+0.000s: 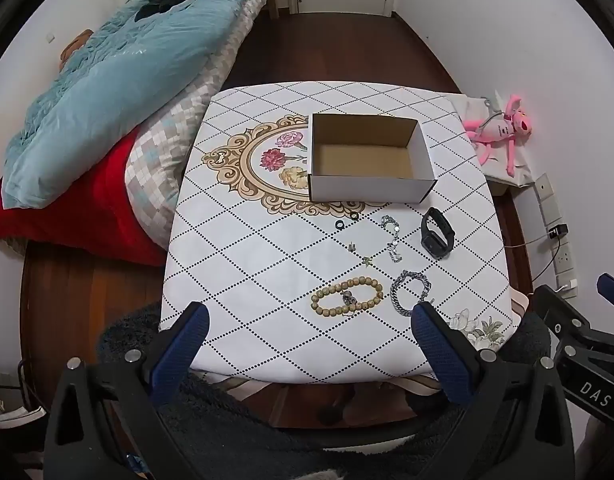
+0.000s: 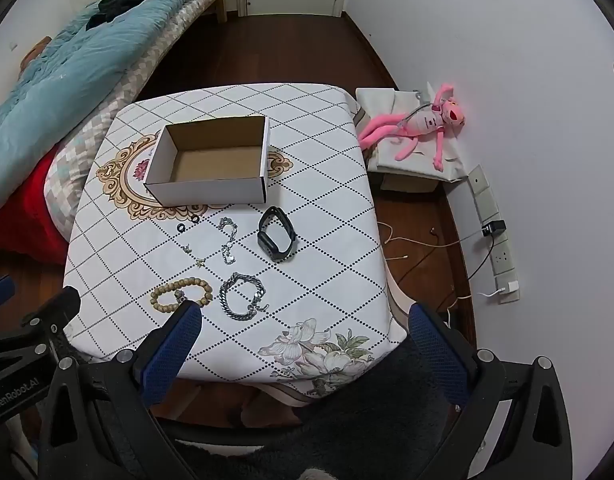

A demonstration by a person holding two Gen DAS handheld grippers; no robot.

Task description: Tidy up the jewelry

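An empty cardboard box (image 1: 423, 188) (image 2: 205, 192) stands on the table's far half. In front of it lie two black rings (image 1: 347, 220) (image 2: 188, 223), small earrings (image 1: 351, 247) (image 2: 187, 246), a thin silver chain (image 1: 391, 238) (image 2: 229, 240), a black smart band (image 1: 437, 233) (image 2: 275, 236), a wooden bead bracelet (image 1: 347, 296) (image 2: 181, 290) and a thick silver chain bracelet (image 1: 411, 292) (image 2: 243, 294). My left gripper (image 1: 309, 320) is open and empty above the near table edge. My right gripper (image 2: 303, 320) is open and empty, near the bracelets.
The table (image 1: 267, 280) (image 2: 339, 240) has a white diamond-patterned cloth. A bed with a blue quilt (image 1: 107, 80) (image 2: 47, 80) stands to the left. A pink plush toy (image 1: 503, 128) (image 2: 423, 124) and wall sockets with cables (image 2: 495, 232) are at the right.
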